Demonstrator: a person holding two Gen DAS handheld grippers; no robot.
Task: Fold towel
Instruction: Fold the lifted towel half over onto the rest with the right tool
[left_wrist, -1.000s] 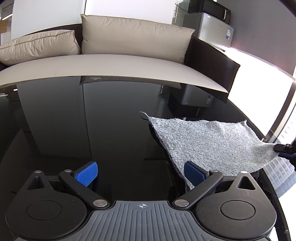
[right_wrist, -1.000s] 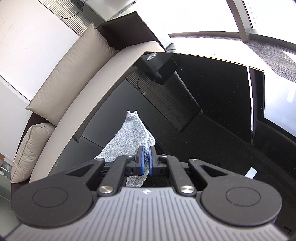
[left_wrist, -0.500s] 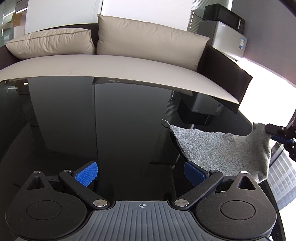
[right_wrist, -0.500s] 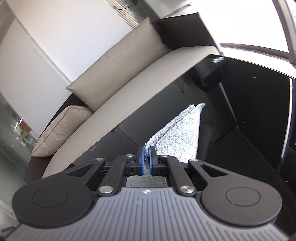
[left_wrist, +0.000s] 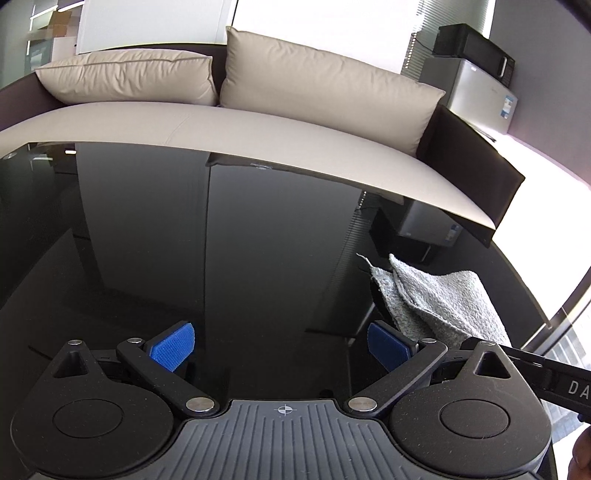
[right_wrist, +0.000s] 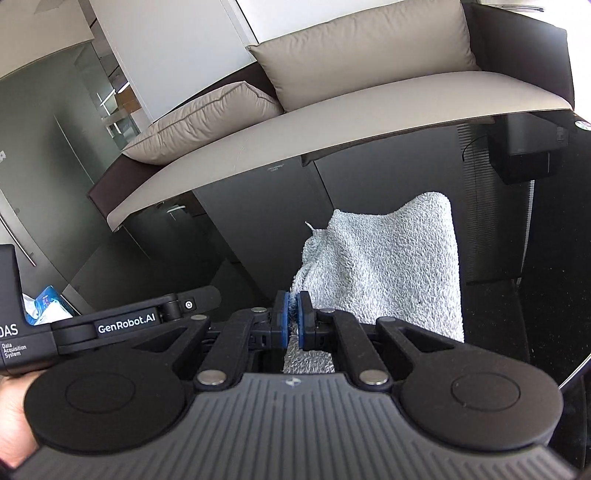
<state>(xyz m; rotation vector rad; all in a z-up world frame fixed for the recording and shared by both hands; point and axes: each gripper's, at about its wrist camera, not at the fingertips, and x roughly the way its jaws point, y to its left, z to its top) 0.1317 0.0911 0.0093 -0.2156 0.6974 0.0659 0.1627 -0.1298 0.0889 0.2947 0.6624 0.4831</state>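
Observation:
A grey terry towel (left_wrist: 439, 302) lies doubled over on the glossy black table (left_wrist: 240, 258), to the right of my left gripper (left_wrist: 280, 347). The left gripper is open and empty, its blue pads wide apart above the bare table. In the right wrist view my right gripper (right_wrist: 291, 317) is shut on a corner of the towel (right_wrist: 388, 266), which is draped in a fold ahead of it. The left gripper's body (right_wrist: 122, 325) shows at the left of that view.
A beige sofa with two cushions (left_wrist: 317, 81) runs along the far edge of the table. A printer and a black box (left_wrist: 476, 81) stand at the back right. The table's right edge (left_wrist: 532, 295) is close to the towel.
The right gripper has carried its towel corner across to the left, folding the spread towel over itself. The left gripper stayed open and shifted left, away from the towel.

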